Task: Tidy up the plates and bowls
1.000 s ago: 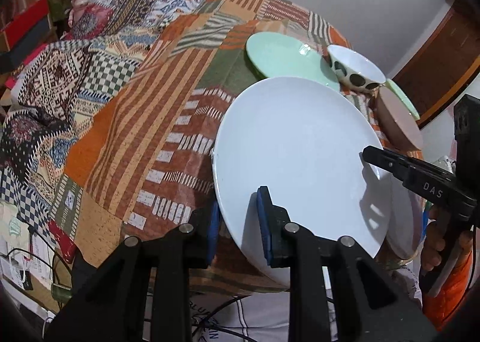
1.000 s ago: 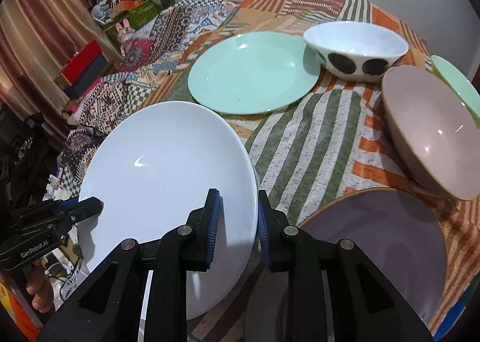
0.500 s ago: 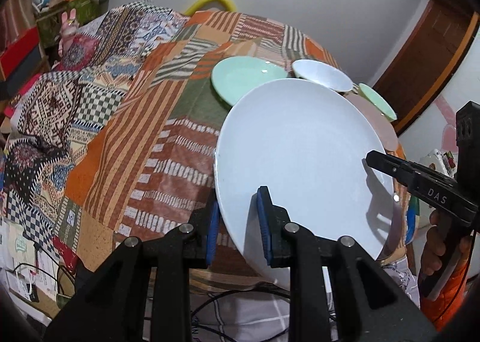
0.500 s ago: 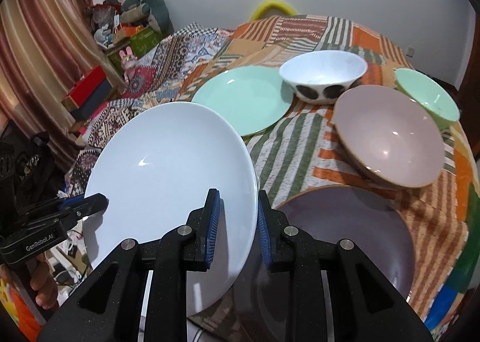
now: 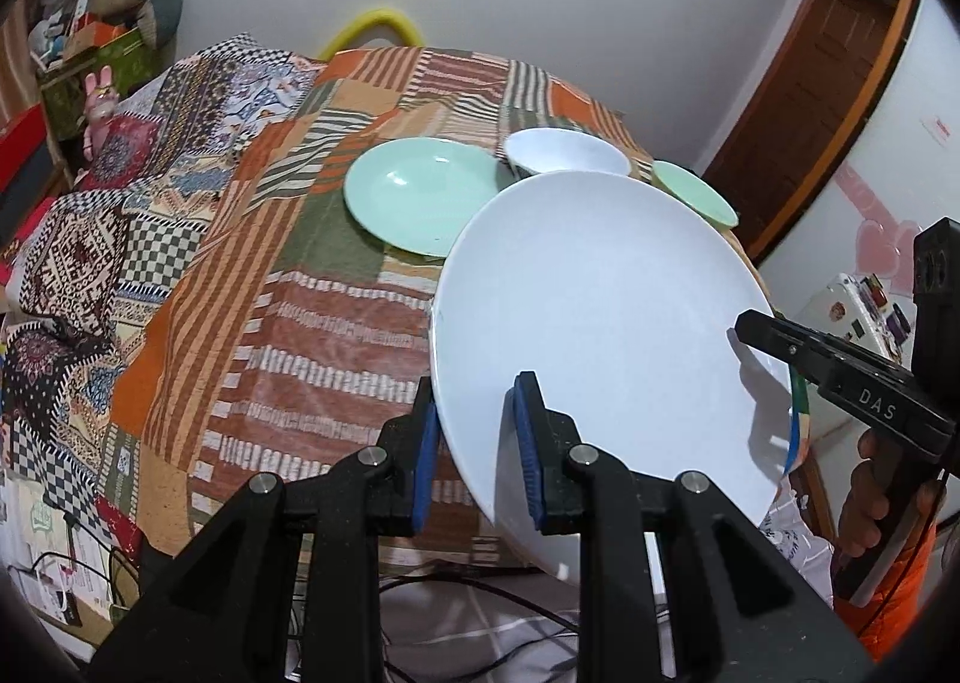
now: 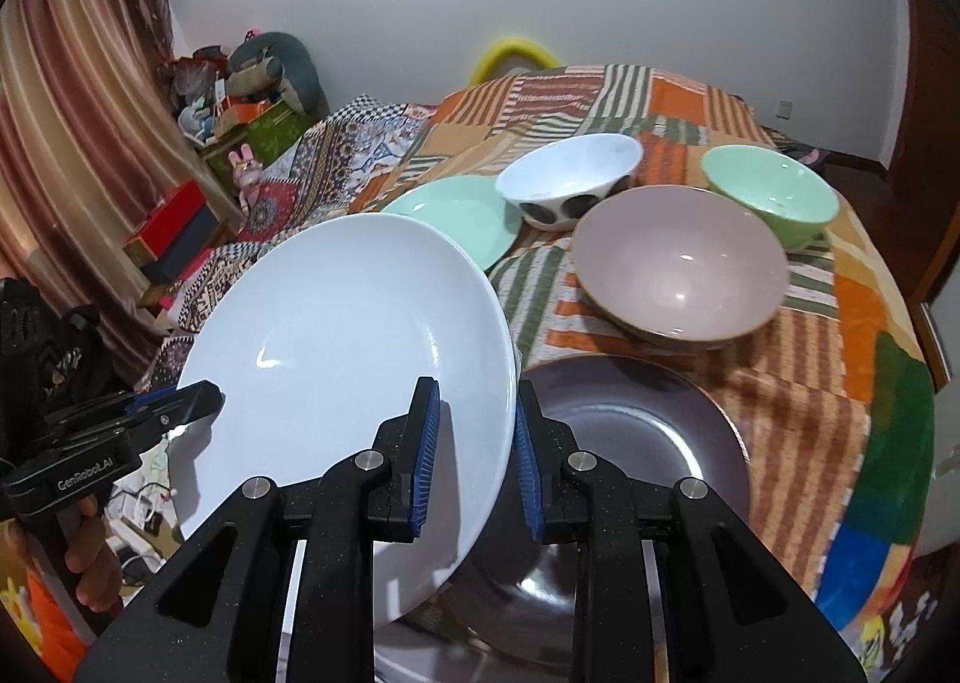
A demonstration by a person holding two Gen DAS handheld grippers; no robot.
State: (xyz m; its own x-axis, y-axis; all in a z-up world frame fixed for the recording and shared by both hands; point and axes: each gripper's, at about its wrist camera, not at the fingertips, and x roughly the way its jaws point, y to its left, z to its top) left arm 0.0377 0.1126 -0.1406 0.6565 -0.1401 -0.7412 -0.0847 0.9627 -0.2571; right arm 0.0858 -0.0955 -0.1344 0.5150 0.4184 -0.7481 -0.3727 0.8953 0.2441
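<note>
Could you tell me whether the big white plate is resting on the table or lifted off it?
Lifted. The white plate hangs tilted above the patchwork cloth, its rim clamped by the left gripper and the right gripper.

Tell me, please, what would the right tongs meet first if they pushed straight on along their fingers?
Probably the pink bowl. The right tongs, clamped on the white plate, point over the dark plate toward it, though depth is unclear.

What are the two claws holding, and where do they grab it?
Both hold the white plate by its rim: the left claw on one edge, the right claw on the opposite edge.
</note>
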